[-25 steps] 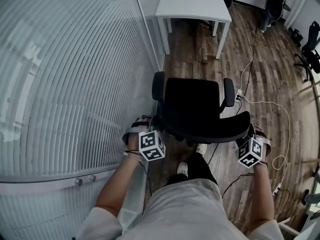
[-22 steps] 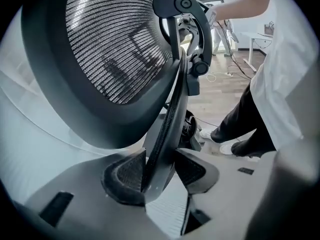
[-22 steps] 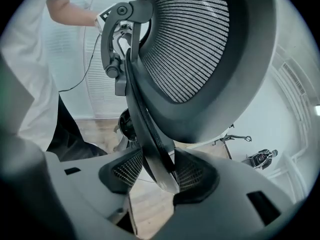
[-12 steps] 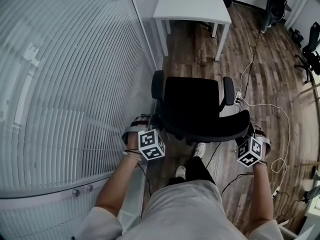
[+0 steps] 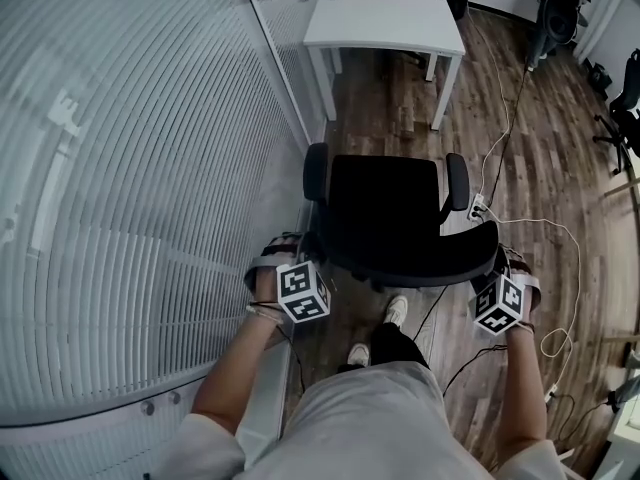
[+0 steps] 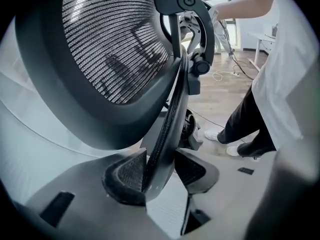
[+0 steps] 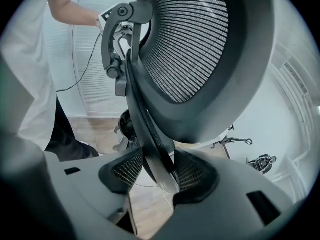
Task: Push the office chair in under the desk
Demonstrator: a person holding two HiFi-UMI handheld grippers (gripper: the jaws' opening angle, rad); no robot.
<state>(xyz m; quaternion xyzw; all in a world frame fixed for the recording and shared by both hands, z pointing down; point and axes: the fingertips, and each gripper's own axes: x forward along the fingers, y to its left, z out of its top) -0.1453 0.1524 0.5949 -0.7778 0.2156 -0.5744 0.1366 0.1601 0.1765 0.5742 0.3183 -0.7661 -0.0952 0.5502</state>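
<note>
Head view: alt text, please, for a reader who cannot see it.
Seen from above, a person grips the backrest of a black office chair with the left gripper and right gripper, one at each side edge. A white desk stands ahead on the wood floor, apart from the chair, with a ribbed glass wall at left.

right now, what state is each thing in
office chair, upright, short of the desk, not yet under it
desk, standing, no chair beneath it
left gripper, closed on the office chair's backrest edge
right gripper, closed on the opposite backrest edge
white cable, loose on the floor right of the chair
</note>
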